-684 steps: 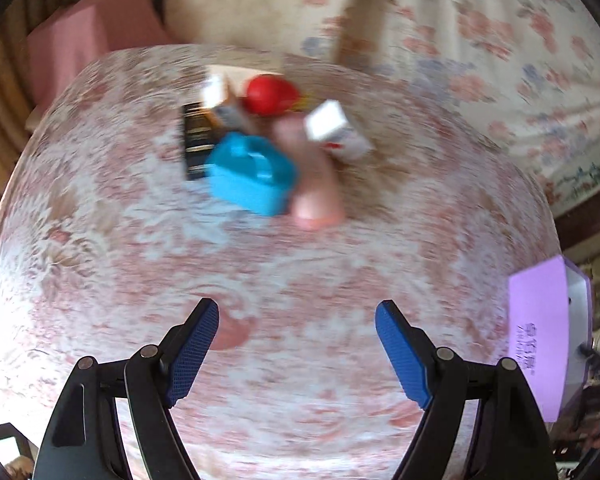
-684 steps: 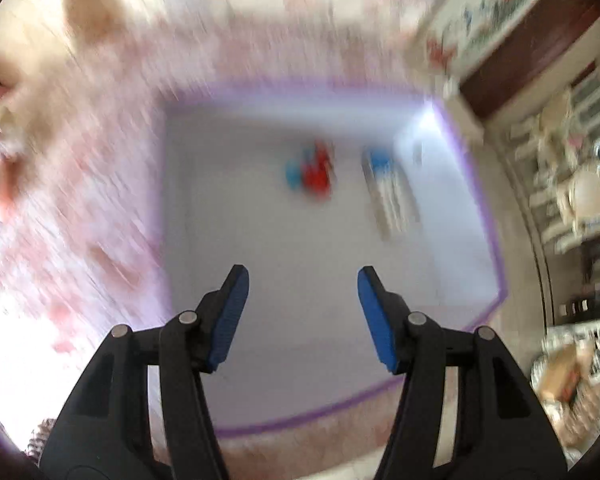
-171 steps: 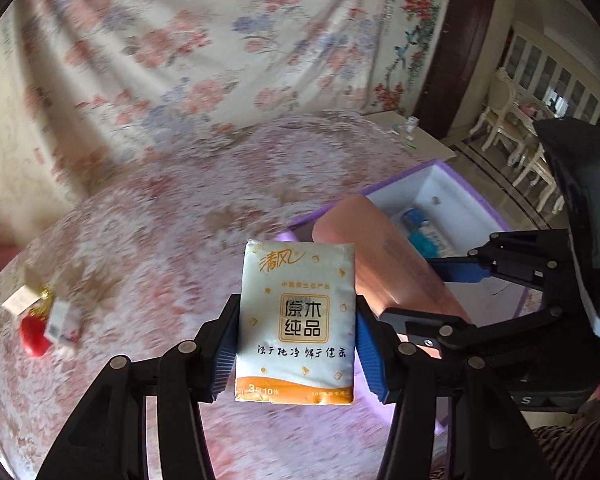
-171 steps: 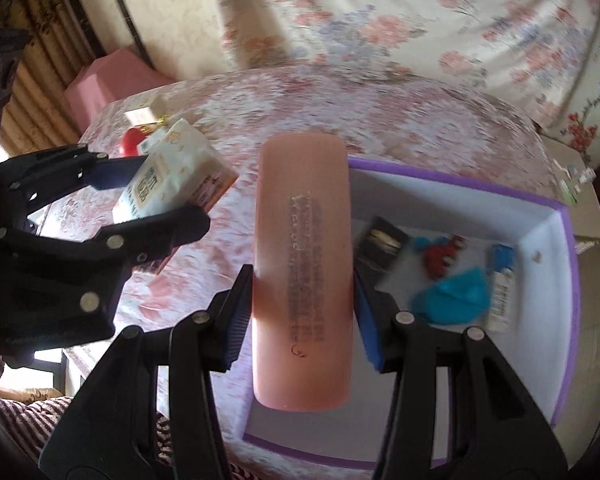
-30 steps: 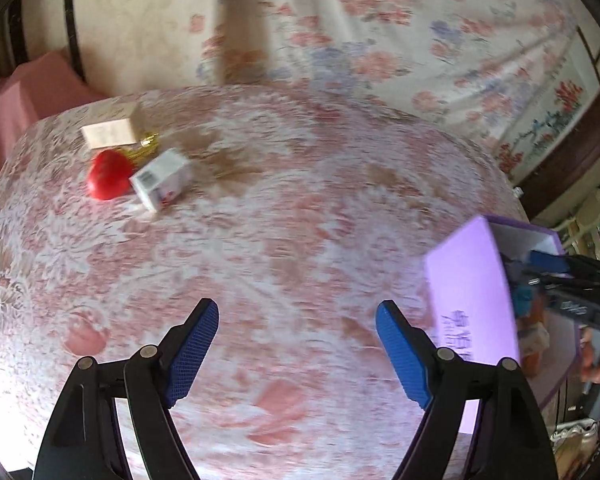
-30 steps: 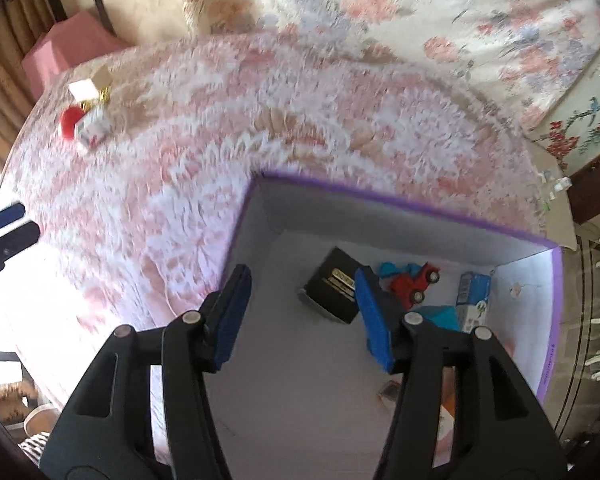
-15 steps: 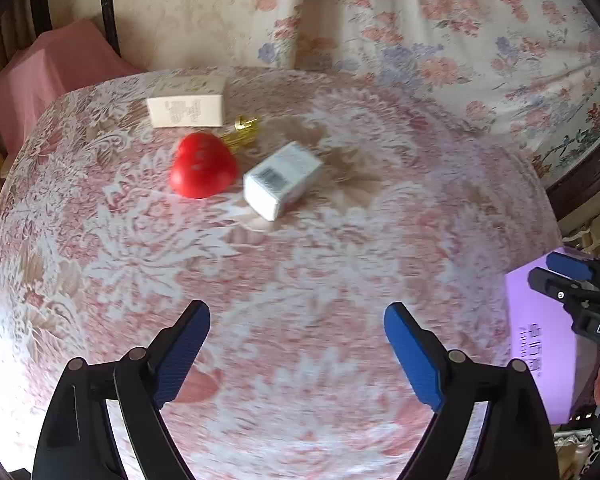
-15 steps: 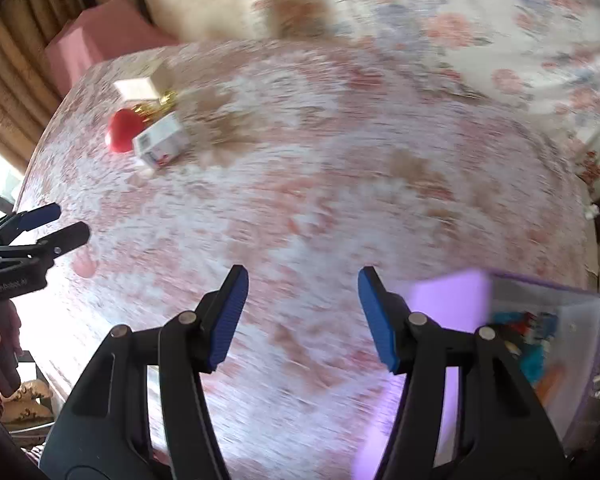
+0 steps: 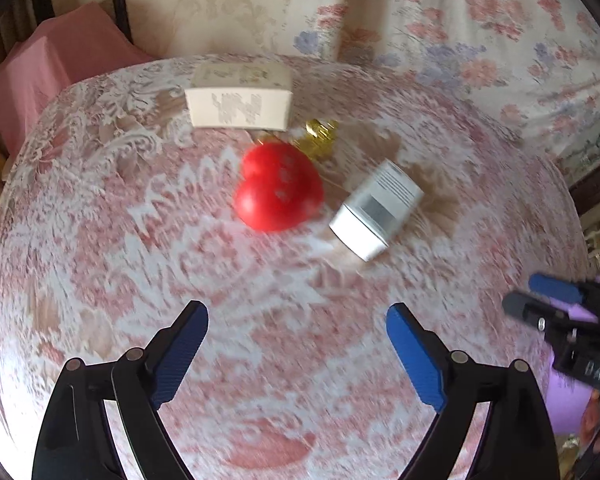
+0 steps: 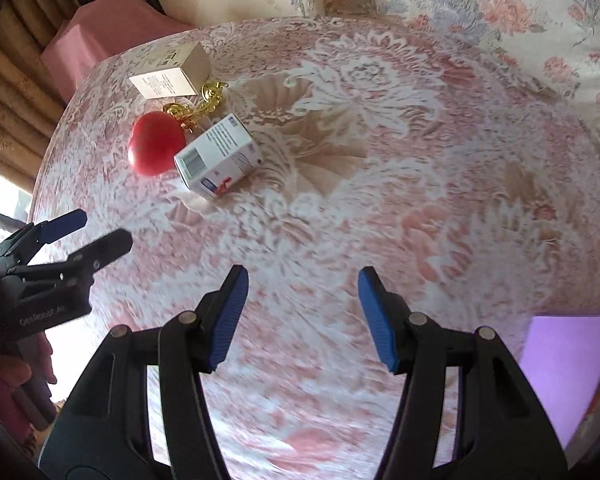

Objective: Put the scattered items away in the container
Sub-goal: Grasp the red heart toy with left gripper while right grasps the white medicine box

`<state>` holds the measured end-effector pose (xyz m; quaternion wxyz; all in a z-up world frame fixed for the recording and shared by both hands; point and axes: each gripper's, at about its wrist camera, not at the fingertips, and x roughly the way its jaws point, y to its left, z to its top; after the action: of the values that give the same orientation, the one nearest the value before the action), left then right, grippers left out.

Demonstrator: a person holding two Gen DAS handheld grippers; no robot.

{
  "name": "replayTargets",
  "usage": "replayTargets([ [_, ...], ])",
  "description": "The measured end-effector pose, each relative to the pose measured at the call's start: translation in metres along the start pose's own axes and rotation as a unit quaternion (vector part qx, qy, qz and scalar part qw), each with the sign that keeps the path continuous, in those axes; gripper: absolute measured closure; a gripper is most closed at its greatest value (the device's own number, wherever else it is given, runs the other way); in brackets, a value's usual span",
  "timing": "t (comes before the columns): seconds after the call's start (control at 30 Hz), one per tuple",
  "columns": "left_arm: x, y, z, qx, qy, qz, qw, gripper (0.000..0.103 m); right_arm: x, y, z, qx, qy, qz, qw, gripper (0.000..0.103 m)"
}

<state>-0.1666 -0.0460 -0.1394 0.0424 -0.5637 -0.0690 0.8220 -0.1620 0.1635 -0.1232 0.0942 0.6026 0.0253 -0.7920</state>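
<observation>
Purple container (image 10: pixel 568 372): cut off by the right wrist view's edge, contents out of sight.
Gold trinket (image 9: pixel 320 138): blurred in the left wrist view, partly behind the red heart (image 9: pixel 278 192); perhaps a keychain.
Cream box (image 9: pixel 239 96): print unreadable.
Right tool (image 9: pixel 540 300): smeared, its gap hard to judge there.

A red heart (image 9: pixel 279 193), a gold trinket (image 9: pixel 320 137), a cream box (image 9: pixel 239 94) and a white carton (image 9: pixel 376 210) lying on its side cluster at the far left, well apart from the purple container (image 10: pixel 566 368) at the near right.
</observation>
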Motion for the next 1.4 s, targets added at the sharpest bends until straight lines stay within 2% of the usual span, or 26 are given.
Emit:
replayTargets([
  [0.13,0.009,0.016,0.023,-0.041,-0.01,0.005,0.9991,0.011,0.008,0.009,0.01,0.008,0.003,0.004,1.0,0.043],
  [0.33,0.03,0.024,0.05,-0.065,-0.006,0.012,0.9978,0.011,0.02,0.015,0.02,0.021,0.008,0.006,1.0,0.043],
  [0.67,0.062,0.01,0.073,-0.035,0.003,0.014,0.9993,0.011,0.03,0.024,0.033,0.051,0.002,0.027,0.998,0.043],
  [0.87,0.086,0.008,0.077,-0.015,0.021,0.04,0.9989,0.011,0.037,0.028,0.035,0.055,0.008,0.028,0.998,0.043],
  [1.07,0.09,0.016,0.074,-0.002,0.017,0.058,0.9982,0.011,0.043,0.034,0.045,0.068,0.003,0.044,0.997,0.043],
  [1.4,0.088,0.046,0.076,-0.004,0.015,0.061,0.998,0.011,0.059,0.038,0.067,0.141,0.014,0.079,0.987,0.043],
])
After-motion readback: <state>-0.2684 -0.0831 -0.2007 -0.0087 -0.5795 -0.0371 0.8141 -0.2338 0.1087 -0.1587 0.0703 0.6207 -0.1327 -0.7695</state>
